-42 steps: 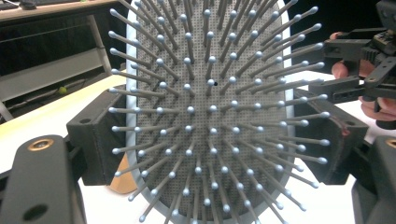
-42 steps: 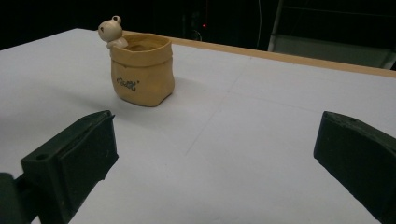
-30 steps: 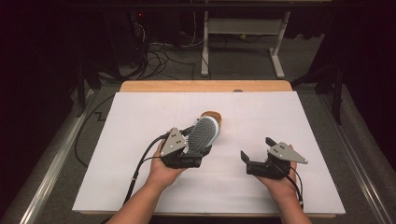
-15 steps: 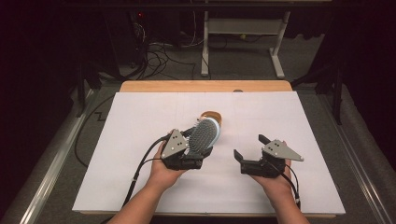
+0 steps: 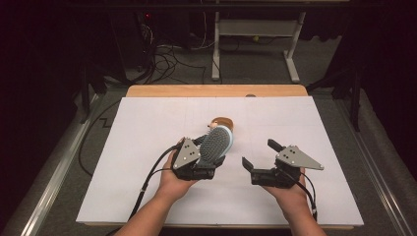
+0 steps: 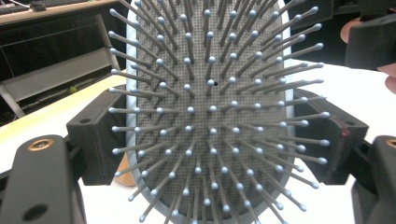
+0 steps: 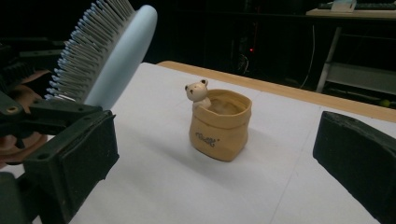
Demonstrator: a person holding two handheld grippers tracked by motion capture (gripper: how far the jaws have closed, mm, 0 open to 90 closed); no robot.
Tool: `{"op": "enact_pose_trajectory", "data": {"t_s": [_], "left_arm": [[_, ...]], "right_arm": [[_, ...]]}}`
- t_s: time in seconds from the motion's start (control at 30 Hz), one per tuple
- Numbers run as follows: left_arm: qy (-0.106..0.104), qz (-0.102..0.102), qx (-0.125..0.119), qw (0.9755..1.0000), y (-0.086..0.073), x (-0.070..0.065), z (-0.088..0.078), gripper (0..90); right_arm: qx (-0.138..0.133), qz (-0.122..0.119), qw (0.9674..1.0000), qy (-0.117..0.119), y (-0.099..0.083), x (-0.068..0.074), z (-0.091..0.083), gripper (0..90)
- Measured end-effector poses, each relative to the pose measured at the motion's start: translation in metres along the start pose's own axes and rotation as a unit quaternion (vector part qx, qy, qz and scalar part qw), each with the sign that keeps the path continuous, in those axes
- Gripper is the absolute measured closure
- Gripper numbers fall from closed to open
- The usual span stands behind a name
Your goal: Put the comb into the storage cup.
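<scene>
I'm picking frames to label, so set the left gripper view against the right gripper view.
Left gripper view: the hairbrush's bristle face close up, clamped between the left claw's jaws.
Right gripper view: a tan sack-shaped pot with a small bear figure at its rim, standing apart between the open right claw's jaws.
Both: the hairbrush and the white table cover.

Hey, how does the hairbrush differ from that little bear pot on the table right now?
The hairbrush is pale blue with grey ball-tipped bristles; the bear pot is tan, with a small bear at its rim. The hairbrush is held up off the white sheet between the left tongs, tilted; the bear pot stands upright on the sheet, untouched. The hairbrush is flat and oval; the bear pot is a squat open sack shape.
</scene>
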State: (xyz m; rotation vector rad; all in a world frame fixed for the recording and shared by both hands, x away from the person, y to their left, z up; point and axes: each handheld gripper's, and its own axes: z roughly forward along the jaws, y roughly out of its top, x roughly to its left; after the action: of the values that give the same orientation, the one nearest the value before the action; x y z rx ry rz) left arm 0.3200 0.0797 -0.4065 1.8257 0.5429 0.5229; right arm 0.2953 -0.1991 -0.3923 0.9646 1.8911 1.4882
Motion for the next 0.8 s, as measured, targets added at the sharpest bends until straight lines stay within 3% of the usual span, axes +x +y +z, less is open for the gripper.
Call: {"op": "enact_pose_trajectory", "data": {"t_s": [0.27,0.43,0.8], "left_arm": [[-0.003,0.006,0.0,1.0,0.001,-0.006,0.001,19.9],[-0.003,0.001,0.002,1.0,0.001,-0.007,0.002,19.9],[-0.007,0.012,0.004,0.9999,-0.001,-0.016,0.006,19.9]], "right_arm": [[-0.009,0.014,0.9995,0.028,0.007,0.008,0.002,0.7],[-0.008,0.013,0.9992,0.037,0.01,0.013,0.005,0.7],[-0.013,0.021,0.9978,0.062,0.016,0.024,0.014,1.2]]}}
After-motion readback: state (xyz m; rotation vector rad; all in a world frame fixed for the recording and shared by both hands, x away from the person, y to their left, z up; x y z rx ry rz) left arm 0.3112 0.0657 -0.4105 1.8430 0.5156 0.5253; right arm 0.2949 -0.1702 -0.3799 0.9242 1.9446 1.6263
